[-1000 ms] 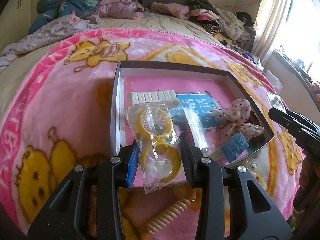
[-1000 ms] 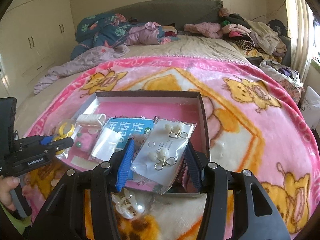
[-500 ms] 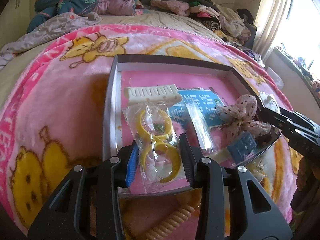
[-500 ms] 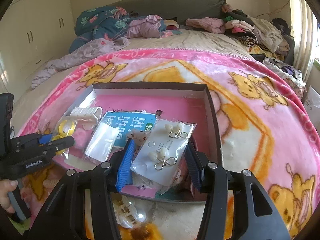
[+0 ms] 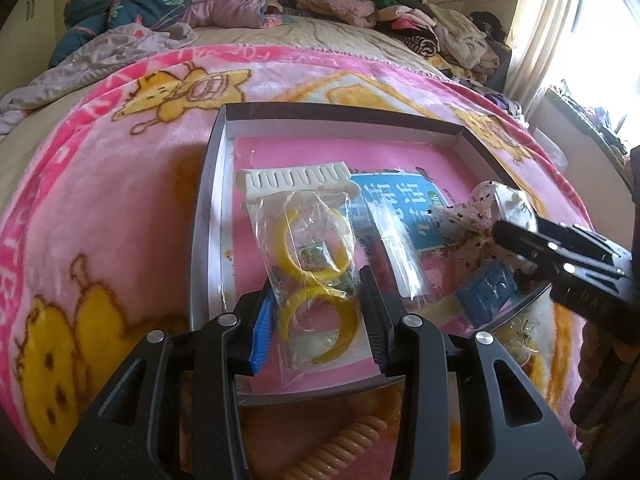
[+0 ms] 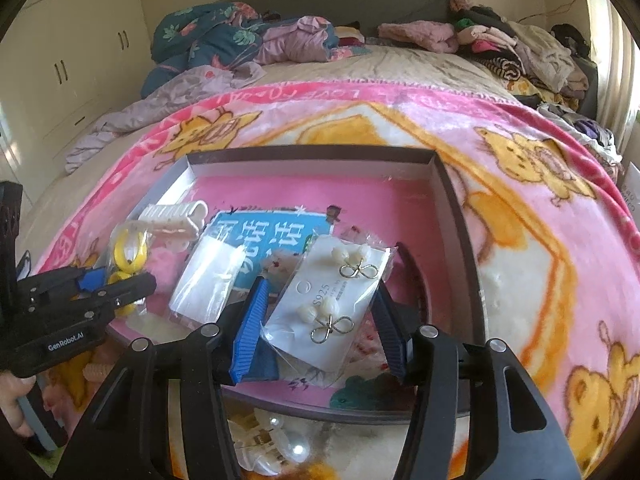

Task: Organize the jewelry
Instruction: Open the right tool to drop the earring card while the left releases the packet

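A shallow grey box [image 5: 208, 184] with a pink floor lies on the pink blanket; it also shows in the right wrist view [image 6: 456, 208]. My left gripper [image 5: 316, 296] is shut on a clear bag of yellow rings [image 5: 316, 264] and holds it over the box's near left part. My right gripper [image 6: 320, 300] is shut on a clear bag with a white earring card [image 6: 332, 300] over the box's near right part. In the box lie a white comb clip [image 5: 296, 180], a blue card [image 5: 396, 208], a clear packet [image 6: 208, 276], a dotted bow [image 5: 480, 208] and a blue clip [image 5: 484, 292].
A beige spiral hair tie [image 5: 340, 444] and a pearl claw clip [image 6: 276, 444] lie on the blanket [image 6: 540, 240] in front of the box. Piles of clothes [image 6: 520, 48] and bedding [image 6: 208, 40] cover the far bed. Cupboards [image 6: 72, 60] stand at left.
Both grippers have moved forward and lower over the box with their bags still held. The right gripper has come closer to the bow in the left wrist view.
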`<control>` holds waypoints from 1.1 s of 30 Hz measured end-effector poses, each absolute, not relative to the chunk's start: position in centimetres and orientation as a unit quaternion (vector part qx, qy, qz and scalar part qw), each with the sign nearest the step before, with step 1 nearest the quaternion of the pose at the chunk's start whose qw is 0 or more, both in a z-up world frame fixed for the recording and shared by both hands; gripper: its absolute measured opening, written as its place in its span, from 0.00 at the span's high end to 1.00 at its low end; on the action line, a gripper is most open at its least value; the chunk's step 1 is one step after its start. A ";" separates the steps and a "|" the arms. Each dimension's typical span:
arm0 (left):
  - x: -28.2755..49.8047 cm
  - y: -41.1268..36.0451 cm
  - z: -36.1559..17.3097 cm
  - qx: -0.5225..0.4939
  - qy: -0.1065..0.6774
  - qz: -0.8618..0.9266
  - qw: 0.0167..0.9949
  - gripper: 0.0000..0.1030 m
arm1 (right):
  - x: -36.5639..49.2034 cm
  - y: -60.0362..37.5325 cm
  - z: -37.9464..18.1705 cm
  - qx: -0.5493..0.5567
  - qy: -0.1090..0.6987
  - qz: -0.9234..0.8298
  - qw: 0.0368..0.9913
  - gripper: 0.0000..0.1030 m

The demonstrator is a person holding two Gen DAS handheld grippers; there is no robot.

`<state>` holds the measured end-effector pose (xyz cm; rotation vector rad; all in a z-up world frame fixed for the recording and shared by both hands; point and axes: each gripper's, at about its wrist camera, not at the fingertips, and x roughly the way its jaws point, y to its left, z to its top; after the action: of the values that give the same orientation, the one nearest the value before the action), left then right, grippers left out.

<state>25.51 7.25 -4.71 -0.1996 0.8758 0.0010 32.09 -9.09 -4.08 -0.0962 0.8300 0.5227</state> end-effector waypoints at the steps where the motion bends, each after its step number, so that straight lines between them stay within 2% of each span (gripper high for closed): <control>1: 25.5 7.2 -4.7 -0.097 0.424 0.001 0.901 0.71 | 32.0 -9.0 -4.2 -0.046 0.399 0.252 0.880 0.49; 3: 25.5 7.2 -4.7 -0.096 0.424 0.001 0.901 0.71 | 31.7 -9.0 -4.2 -0.046 0.401 0.255 0.879 0.48; 10: 25.4 7.2 -4.8 -0.097 0.425 0.001 0.900 0.71 | 30.0 -9.8 -3.6 -0.034 0.393 0.253 0.883 0.31; 15: 25.3 7.2 -4.7 -0.096 0.425 0.000 0.900 0.69 | 28.6 -10.8 -2.6 -0.026 0.384 0.249 0.889 0.25; 17: 25.1 7.2 -4.6 -0.096 0.423 0.000 0.901 0.66 | 28.1 -11.3 -2.3 -0.024 0.382 0.246 0.891 0.23; 19: 24.7 7.1 -4.2 -0.096 0.419 0.000 0.903 0.54 | 27.7 -11.7 -2.2 -0.021 0.381 0.243 0.892 0.21; 23: 24.0 6.9 -3.3 -0.096 0.413 0.001 0.906 0.51 | 26.7 -12.4 -1.9 -0.015 0.380 0.239 0.893 0.20; 27: 22.9 6.7 -2.1 -0.097 0.403 0.001 0.910 0.40 | 25.8 -13.0 -1.2 -0.013 0.375 0.237 0.896 0.17; 33: 21.2 6.1 -0.6 -0.093 0.392 0.004 0.915 0.34 | 24.5 -13.5 0.2 -0.011 0.361 0.240 0.901 0.16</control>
<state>21.17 6.10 -0.56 -0.1908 0.8076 0.0082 24.54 -13.54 0.24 -0.0236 0.7476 0.4958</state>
